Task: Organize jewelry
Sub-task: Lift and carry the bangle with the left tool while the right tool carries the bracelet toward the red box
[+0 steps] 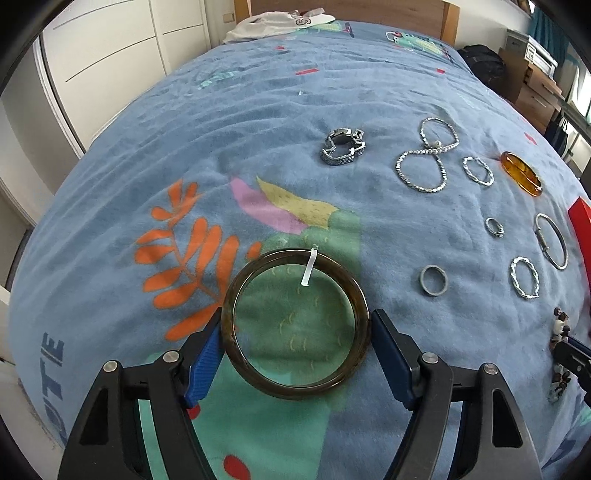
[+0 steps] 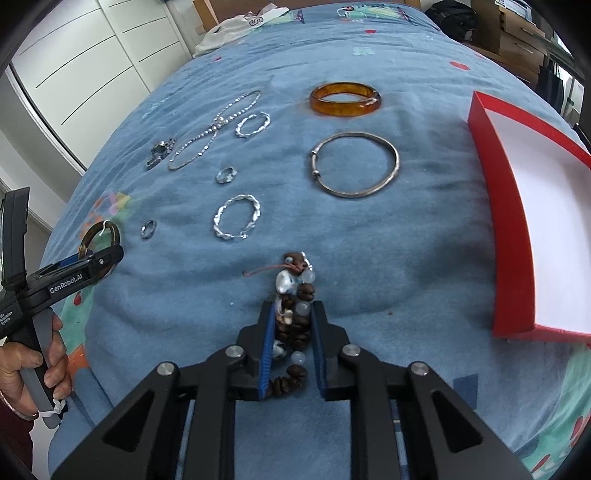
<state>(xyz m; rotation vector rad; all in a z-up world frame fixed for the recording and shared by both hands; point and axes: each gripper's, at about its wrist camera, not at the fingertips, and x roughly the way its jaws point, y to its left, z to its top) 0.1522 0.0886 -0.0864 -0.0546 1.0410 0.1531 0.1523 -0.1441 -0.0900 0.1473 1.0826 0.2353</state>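
Note:
A dark brown bangle with a white tag lies between the fingers of my left gripper; the left pad touches it, the right pad stands just beside it. It also shows in the right wrist view. My right gripper is shut on a brown and white beaded bracelet, low over the blue blanket. Other jewelry lies spread out: an amber bangle, a silver bangle, twisted silver bracelets, rings, a chain and a watch.
A red box lid with a white inside lies on the blanket at the right. White clothing lies at the bed's far end by the wooden headboard. White wardrobe doors stand on the left, drawers on the right.

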